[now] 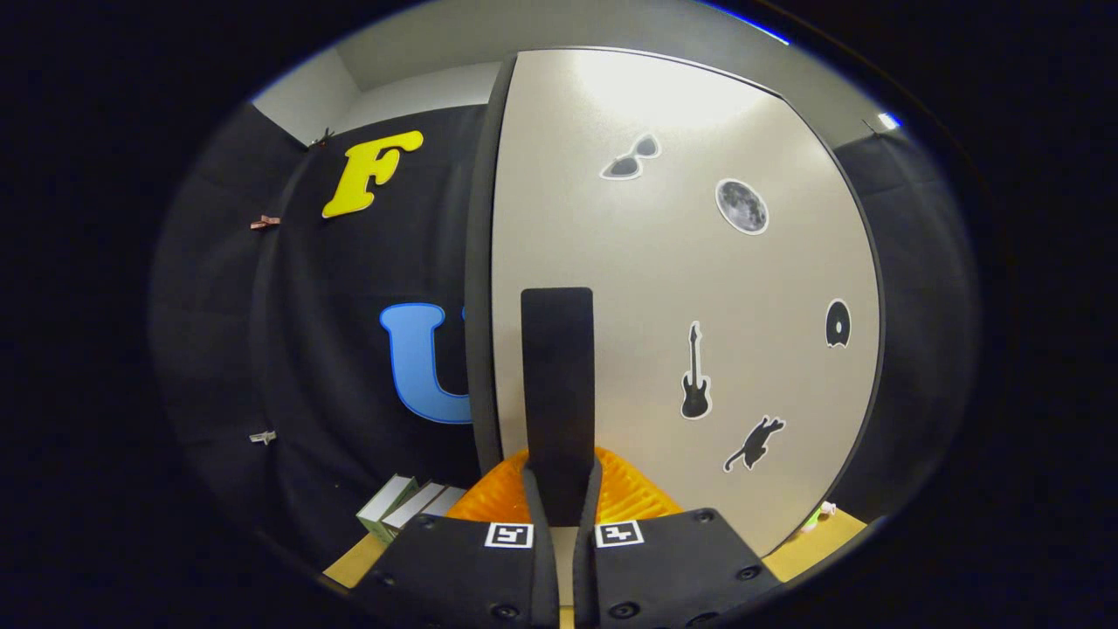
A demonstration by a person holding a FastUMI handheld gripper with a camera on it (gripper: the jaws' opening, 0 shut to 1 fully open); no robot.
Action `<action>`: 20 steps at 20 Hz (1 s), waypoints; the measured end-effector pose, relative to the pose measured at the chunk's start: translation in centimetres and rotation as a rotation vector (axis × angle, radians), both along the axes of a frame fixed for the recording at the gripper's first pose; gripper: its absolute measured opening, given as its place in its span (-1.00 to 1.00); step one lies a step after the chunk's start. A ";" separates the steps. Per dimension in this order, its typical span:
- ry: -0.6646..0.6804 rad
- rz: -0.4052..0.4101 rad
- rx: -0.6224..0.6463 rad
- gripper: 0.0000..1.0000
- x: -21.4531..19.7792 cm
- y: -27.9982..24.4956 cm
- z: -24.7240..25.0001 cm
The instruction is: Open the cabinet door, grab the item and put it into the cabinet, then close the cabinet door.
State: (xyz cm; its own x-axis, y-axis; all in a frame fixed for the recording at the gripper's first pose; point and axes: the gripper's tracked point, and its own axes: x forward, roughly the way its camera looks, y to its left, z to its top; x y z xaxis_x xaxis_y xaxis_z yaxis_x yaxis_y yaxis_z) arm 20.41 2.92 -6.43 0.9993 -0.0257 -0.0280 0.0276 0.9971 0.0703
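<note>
**Cabinet door gripped at its handle**

The cabinet door (681, 288), a pale panel with a dark rim, is being seen just ahead of the gripper (559, 489), standing upright against the booth's dark wall. Its tall dark handle (557, 384) is being clamped between both fingers, which are drawn close together on it. The handle's foot is being hidden by the fingers. Dark stickers (694, 374) are being shown across the panel. Ridged orange pads (629, 489) are being partly covered. Small boxes (406, 505) beside the door are hard to identify.
</note>
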 end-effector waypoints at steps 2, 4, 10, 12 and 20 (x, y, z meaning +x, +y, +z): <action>0.013 0.023 -0.010 -0.78 -0.9 0.1 0.0; 0.025 0.042 -0.012 -0.78 -1.8 0.3 0.3; 0.048 0.059 0.023 -0.78 -4.4 0.2 1.2; 0.048 0.062 0.050 -0.78 -5.7 -0.1 1.3; 0.040 -0.034 0.033 -0.78 -11.3 -3.0 1.9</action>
